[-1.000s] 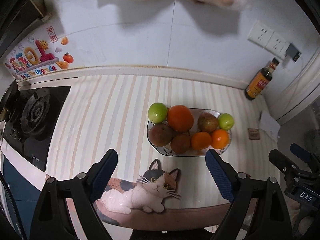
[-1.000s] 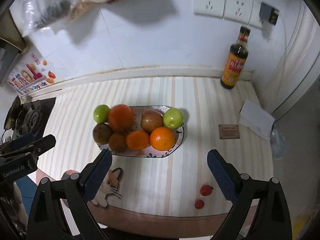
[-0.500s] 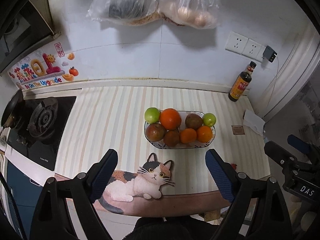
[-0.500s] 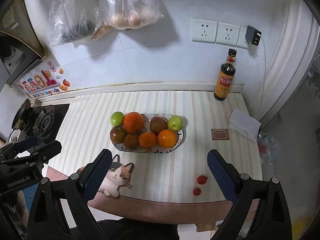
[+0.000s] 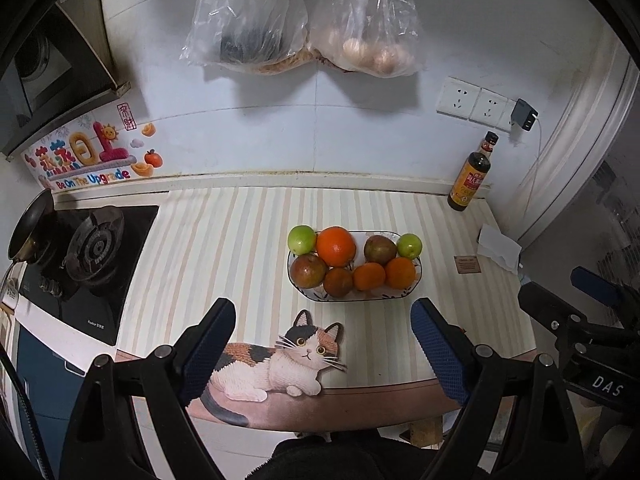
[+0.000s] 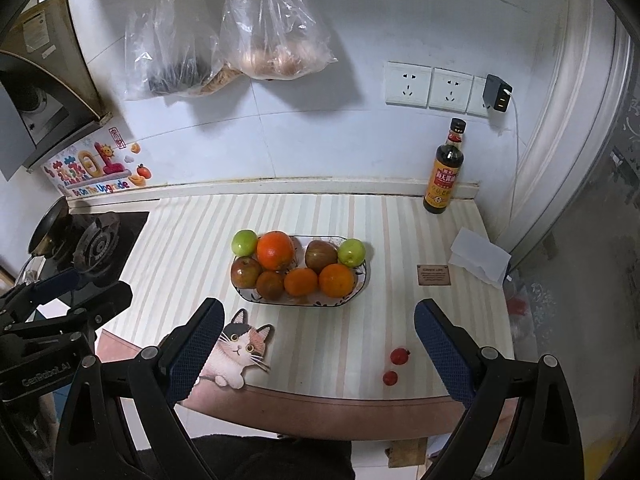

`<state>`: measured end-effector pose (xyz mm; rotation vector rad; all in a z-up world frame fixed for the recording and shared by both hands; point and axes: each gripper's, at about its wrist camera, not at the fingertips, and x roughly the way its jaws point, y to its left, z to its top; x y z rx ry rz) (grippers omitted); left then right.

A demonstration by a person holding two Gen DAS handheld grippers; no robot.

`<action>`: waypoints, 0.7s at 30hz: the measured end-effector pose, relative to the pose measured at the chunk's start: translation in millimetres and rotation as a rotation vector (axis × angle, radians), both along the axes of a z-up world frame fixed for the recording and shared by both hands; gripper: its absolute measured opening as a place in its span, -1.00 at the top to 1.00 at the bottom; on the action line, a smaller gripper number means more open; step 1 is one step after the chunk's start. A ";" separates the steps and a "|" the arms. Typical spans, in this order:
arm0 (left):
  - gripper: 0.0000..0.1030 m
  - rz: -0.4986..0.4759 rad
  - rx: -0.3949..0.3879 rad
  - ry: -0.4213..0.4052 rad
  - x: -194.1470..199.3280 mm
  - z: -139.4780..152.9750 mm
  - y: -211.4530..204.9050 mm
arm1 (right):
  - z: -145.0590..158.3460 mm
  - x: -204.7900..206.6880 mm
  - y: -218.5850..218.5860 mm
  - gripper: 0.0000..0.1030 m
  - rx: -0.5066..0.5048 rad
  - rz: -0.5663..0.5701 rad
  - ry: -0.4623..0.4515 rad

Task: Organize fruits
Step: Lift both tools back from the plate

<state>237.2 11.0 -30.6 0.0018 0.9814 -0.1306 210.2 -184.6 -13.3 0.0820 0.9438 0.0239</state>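
A patterned oval bowl [image 5: 416, 278] [image 6: 362, 280] sits mid-counter, holding several fruits: oranges [image 5: 336, 246] [image 6: 275, 250], green apples [image 5: 302, 239] [image 6: 351, 252] and reddish-brown apples [image 5: 308, 270] [image 6: 245, 271]. Two small red fruits [image 6: 400, 355] lie loose on the counter at the front right. My left gripper [image 5: 323, 338] is open and empty, held back above the counter's front edge. My right gripper [image 6: 318, 336] is open and empty, likewise back from the bowl.
A cat-shaped mat [image 5: 280, 364] [image 6: 238, 350] lies at the front edge. A gas stove [image 5: 92, 254] with a pan is on the left. A sauce bottle [image 6: 444, 172], a folded paper [image 6: 478, 260] and a small card [image 6: 433, 275] are at the right. Plastic bags [image 5: 304, 28] hang on the wall.
Both grippers have pulled back and up from the bowl, so the counter looks smaller and the hanging bags have come into view. Both stay open and empty.
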 end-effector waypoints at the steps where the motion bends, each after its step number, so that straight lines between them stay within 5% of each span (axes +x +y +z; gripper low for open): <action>1: -0.74 -0.002 0.002 0.000 -0.9 0.4 -0.9 | -0.3 0.3 -0.5 -0.90 0.001 -0.001 0.001; 15: -0.75 0.007 -0.002 0.001 -1.2 0.2 -4.7 | -0.7 3.6 -16.1 -0.90 0.040 -0.013 -0.008; 18: -0.99 0.006 -0.023 0.012 5.9 -4.0 -6.9 | -8.0 9.3 -27.6 -0.91 0.055 -0.033 -0.011; 21: -0.99 0.013 -0.003 0.010 16.7 -11.5 -14.2 | -25.7 19.3 -43.1 -0.91 0.073 -0.056 0.010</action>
